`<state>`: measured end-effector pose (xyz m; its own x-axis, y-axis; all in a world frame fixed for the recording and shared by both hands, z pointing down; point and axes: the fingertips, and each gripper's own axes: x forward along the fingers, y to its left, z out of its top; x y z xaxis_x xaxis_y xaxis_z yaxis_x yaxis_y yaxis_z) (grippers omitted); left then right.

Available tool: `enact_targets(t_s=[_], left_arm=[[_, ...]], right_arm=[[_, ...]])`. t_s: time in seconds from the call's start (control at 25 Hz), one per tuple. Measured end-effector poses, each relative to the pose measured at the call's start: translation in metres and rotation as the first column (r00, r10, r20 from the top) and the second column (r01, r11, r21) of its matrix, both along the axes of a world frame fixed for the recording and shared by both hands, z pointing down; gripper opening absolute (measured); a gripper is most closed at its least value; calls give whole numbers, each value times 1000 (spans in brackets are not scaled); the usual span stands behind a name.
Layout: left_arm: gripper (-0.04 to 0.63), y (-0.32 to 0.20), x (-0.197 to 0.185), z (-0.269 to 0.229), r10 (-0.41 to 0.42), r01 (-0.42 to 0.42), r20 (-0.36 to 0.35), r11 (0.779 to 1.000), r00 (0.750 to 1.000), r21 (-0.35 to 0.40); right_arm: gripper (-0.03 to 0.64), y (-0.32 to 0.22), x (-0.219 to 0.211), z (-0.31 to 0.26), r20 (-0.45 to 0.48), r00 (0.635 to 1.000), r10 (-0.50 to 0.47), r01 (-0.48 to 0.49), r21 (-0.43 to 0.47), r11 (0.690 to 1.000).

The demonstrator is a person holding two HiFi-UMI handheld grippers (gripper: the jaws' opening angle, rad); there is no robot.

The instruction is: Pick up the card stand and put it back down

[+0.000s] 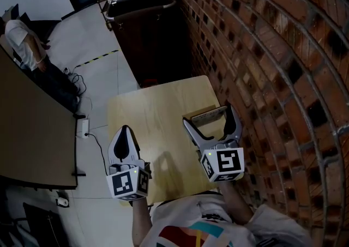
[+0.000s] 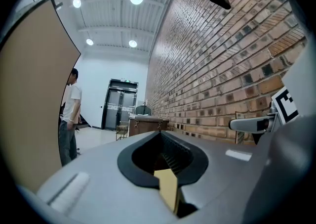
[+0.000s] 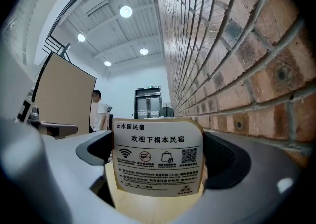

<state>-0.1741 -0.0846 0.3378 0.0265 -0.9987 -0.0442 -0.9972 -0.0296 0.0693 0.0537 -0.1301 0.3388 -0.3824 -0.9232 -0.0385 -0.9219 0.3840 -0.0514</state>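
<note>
The card stand (image 1: 203,116), a small wooden holder with a white printed card (image 3: 158,156), sits at the right edge of the light wooden table (image 1: 155,109), next to the brick wall. My right gripper (image 1: 209,115) spans it, one jaw against each end, and the card sits centred between the dark pads (image 3: 224,156). The stand's base looks level with the tabletop. My left gripper (image 1: 124,131) hovers at the table's left edge. Its jaws are shut with nothing between them (image 2: 165,161).
A brick wall (image 1: 272,49) runs along the table's right side. A dark cart (image 1: 144,22) stands beyond the table. A tan desk (image 1: 27,137) is on the left, with a power strip (image 1: 83,127) on the floor. A person (image 2: 69,114) stands further off.
</note>
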Motion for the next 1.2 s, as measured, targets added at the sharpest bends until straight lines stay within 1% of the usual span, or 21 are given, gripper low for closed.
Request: enact_targets(t_s=[0.36, 0.52, 0.76, 0.92, 1.12, 1.2], left_arm=[[5, 0, 0, 8, 6, -6, 1, 1000, 1000, -6], [5, -1, 1, 11, 9, -9, -5, 1000, 1000, -13], [5, -3, -2, 16, 0, -1, -7, 1000, 1000, -16], [5, -5, -11, 16, -24, 24, -14, 999, 1000, -31], [5, -9, -20, 29, -48, 46, -26, 997, 999, -65], [5, -12, -24, 31, -55, 53, -28, 997, 998, -53]], right_arm=[[555, -2, 1, 5, -1, 1000, 1, -1, -14, 1000], [555, -13, -3, 15, -12, 1000, -4, 3, -33, 999], [555, -46, -16, 41, -54, 998, -15, 11, -76, 997], [555, -74, -20, 51, -58, 998, -3, -2, -91, 996], [555, -112, -23, 81, -87, 996, 13, -25, -135, 991], [555, -125, -25, 95, -98, 995, 16, -31, -159, 987]])
